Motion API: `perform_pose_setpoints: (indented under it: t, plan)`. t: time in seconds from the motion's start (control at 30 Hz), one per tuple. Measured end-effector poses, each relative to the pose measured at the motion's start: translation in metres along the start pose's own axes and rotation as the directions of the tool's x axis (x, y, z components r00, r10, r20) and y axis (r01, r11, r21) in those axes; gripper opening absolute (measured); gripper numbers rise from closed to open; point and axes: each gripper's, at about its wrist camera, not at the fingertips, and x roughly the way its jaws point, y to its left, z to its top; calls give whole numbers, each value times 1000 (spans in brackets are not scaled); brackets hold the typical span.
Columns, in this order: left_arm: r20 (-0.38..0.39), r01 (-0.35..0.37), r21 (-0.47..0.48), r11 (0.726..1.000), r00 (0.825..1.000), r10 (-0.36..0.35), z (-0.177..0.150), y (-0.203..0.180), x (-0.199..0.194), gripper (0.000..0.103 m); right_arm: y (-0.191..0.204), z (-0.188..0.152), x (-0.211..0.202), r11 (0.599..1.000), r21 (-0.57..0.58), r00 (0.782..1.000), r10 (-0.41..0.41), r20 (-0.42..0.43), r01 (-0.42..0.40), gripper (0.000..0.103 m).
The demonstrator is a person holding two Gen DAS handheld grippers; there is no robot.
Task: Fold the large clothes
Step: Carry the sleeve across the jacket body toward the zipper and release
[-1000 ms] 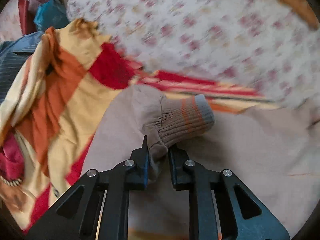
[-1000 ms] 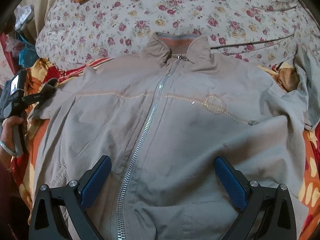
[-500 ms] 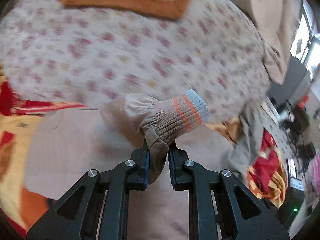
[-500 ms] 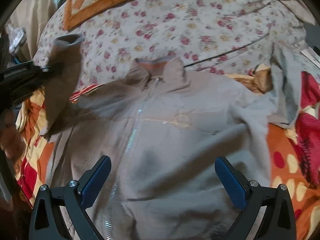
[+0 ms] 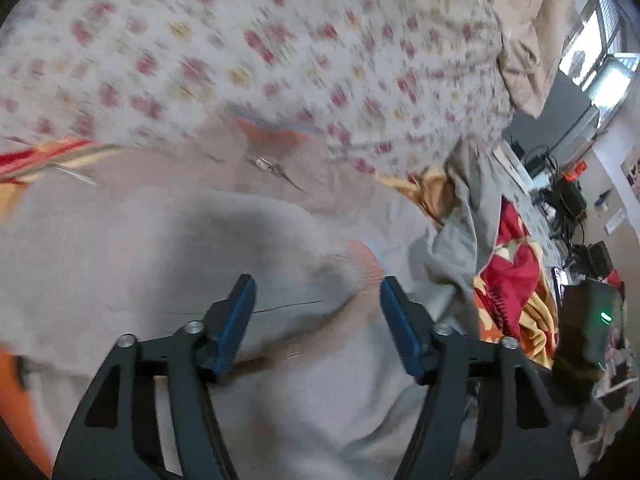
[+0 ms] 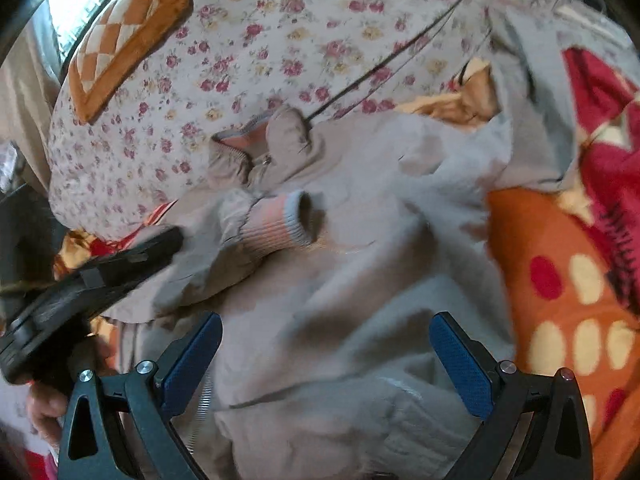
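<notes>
A beige zip-up jacket (image 6: 360,264) lies spread on the bed, collar (image 6: 256,148) toward the floral cover. Its left sleeve is folded across the chest, the ribbed orange-striped cuff (image 6: 280,224) lying on top. In the left wrist view the jacket (image 5: 140,240) fills the middle, and the cuff (image 5: 362,262) is a blur just past my left gripper (image 5: 316,300), which is open and empty. My left gripper also shows in the right wrist view (image 6: 96,276), beside the sleeve. My right gripper (image 6: 326,356) is open and empty above the jacket's lower front.
A floral bedcover (image 6: 280,40) lies behind the jacket, with an orange checked cushion (image 6: 124,40) on it. A red, orange and cream blanket (image 6: 568,280) lies on the right, with a grey garment (image 6: 532,92) over it. A desk with electronics (image 5: 568,196) stands beyond the bed.
My left gripper carried the sleeve cuff rightward over the jacket's chest, then opened and let it go. The right gripper stayed open and shifted toward the lower front.
</notes>
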Motion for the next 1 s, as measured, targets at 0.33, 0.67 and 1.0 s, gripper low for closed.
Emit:
perform_pose_setpoints:
  t: [0.33, 0.67, 1.0]
  plan:
    - [67, -511, -170, 843, 847, 527, -52, 129, -86, 69, 53, 26, 79, 986, 17, 978, 165, -124, -164, 86]
    - [117, -391, -378, 839, 879, 462, -62, 172, -97, 69, 50, 55, 31, 995, -101, 987, -3, 158, 19, 13]
    - [139, -405, -259, 877, 883, 449, -49, 142, -78, 69, 18, 41, 52, 985, 63, 986, 165, -20, -163, 94]
